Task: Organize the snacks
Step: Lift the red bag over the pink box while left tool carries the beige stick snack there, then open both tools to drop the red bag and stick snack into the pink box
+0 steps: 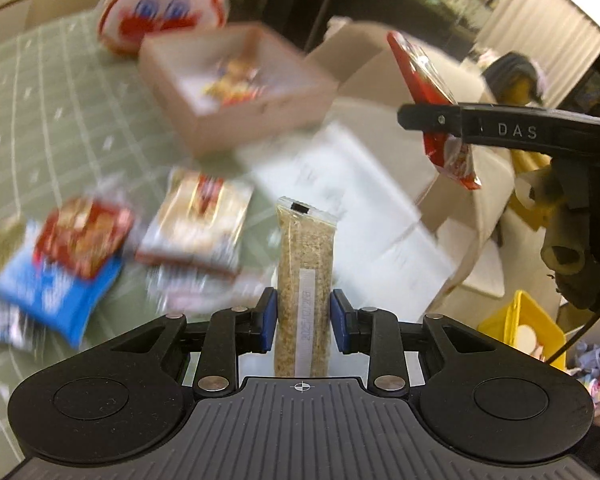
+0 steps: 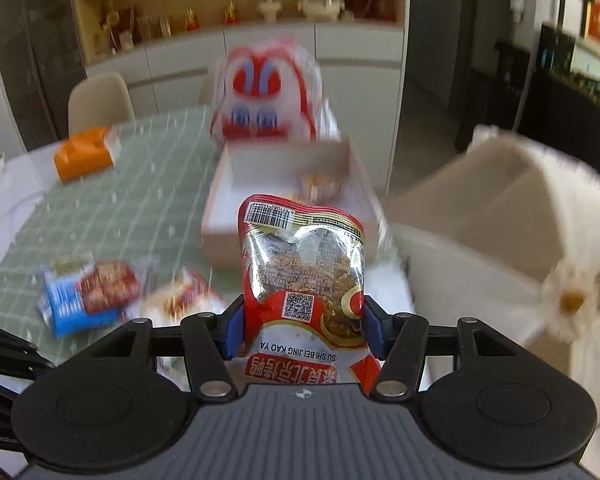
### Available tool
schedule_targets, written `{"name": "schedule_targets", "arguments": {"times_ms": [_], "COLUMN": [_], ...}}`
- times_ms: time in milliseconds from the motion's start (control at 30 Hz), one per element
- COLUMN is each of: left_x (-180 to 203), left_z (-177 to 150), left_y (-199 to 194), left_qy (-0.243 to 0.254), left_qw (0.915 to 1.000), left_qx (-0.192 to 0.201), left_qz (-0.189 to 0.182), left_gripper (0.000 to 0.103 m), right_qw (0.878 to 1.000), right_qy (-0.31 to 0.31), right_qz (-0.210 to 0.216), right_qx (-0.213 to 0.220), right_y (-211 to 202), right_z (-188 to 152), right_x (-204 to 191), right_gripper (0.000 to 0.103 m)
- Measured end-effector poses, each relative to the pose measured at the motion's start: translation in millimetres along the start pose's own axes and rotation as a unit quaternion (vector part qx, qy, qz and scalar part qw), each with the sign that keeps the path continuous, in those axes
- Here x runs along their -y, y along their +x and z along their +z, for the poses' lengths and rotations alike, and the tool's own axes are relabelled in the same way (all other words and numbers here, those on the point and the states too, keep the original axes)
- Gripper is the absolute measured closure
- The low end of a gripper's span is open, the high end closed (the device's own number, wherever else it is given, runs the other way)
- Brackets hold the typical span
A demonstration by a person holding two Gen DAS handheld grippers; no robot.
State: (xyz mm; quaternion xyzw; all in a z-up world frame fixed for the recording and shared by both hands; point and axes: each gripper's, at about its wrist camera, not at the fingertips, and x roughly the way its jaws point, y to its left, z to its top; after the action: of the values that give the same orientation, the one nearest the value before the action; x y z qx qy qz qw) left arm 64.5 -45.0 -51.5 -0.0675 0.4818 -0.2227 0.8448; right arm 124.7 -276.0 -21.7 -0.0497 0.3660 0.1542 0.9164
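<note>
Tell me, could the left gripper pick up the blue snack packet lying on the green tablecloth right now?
Probably not: the left gripper is already shut on a long beige snack stick, and a red packet lies atop the blue snack packet.

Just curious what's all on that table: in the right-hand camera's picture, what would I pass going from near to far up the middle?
right gripper → red snack packet it grips → open cardboard box → big red-and-white bag → beige chair.
</note>
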Motion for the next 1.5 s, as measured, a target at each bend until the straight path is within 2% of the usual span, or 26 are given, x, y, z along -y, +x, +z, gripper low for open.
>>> {"name": "schedule_targets", "arguments": {"times_ms": [133,267,400,467,600,667,767,867,967,1133,1200,1267,1367,1467,1500], "left_x": [2,-14,-35,-51,-79,-91,-102,-106,-107,-105,-105,-109,-120,-127,-127], "left_z": [45,108,166,187,212,211,206,190,164,108,82,60,29,6,3], "left_y": [-9,-16,25,57,123,152,158,136,109,78,66,58,59,55,53], "left_qy": [-0.001,-0.020,-0.036,-0.072,-0.130,-0.138,-0.153,-0.177,-0.206,-0.256,-0.266,-0.276,-0.301,-0.326,-0.326], "left_qw": [0.9989,0.9943,0.9935,0.9929,0.9887,0.9879,0.9852,0.9778,0.9686,0.9571,0.9543,0.9518,0.9448,0.9381,0.9382], "left_qx": [0.044,0.105,0.096,0.081,0.064,0.044,0.063,0.105,0.128,0.113,0.111,0.104,0.088,0.090,0.089], "left_qz": [-0.017,-0.004,0.051,0.050,0.040,0.055,0.046,0.037,0.056,0.076,0.078,0.086,0.094,0.074,0.074], "left_gripper": [0.070,0.070,0.070,0.070,0.070,0.070,0.070,0.070,0.070,0.070,0.070,0.070,0.070,0.074,0.074], "right_qw": [0.999,0.996,0.992,0.993,0.997,0.998,0.998,0.997,0.993,0.981,0.978,0.974,0.971,0.974,0.975], "right_qy": [-0.014,-0.022,-0.025,-0.017,0.006,0.016,0.012,-0.015,-0.023,-0.036,-0.021,0.004,0.044,0.056,0.054], "right_qz": [-0.001,0.004,0.013,0.015,0.031,0.041,0.054,0.063,0.092,0.146,0.138,0.135,0.160,0.154,0.151], "right_qx": [0.045,0.089,0.121,0.114,0.070,0.043,0.001,-0.034,-0.073,-0.119,-0.152,-0.181,-0.175,-0.159,-0.151], "right_y": [-19,-29,-18,0,45,74,119,164,211,273,292,297,283,266,260], "right_z": [41,97,144,161,171,170,167,161,155,152,151,151,149,147,148], "right_x": [6,18,29,37,59,70,77,67,47,-1,-9,-9,2,8,8], "right_gripper": [0.045,0.045,0.045,0.045,0.045,0.045,0.045,0.045,0.045,0.040,0.039,0.037,0.032,0.032,0.032]}}
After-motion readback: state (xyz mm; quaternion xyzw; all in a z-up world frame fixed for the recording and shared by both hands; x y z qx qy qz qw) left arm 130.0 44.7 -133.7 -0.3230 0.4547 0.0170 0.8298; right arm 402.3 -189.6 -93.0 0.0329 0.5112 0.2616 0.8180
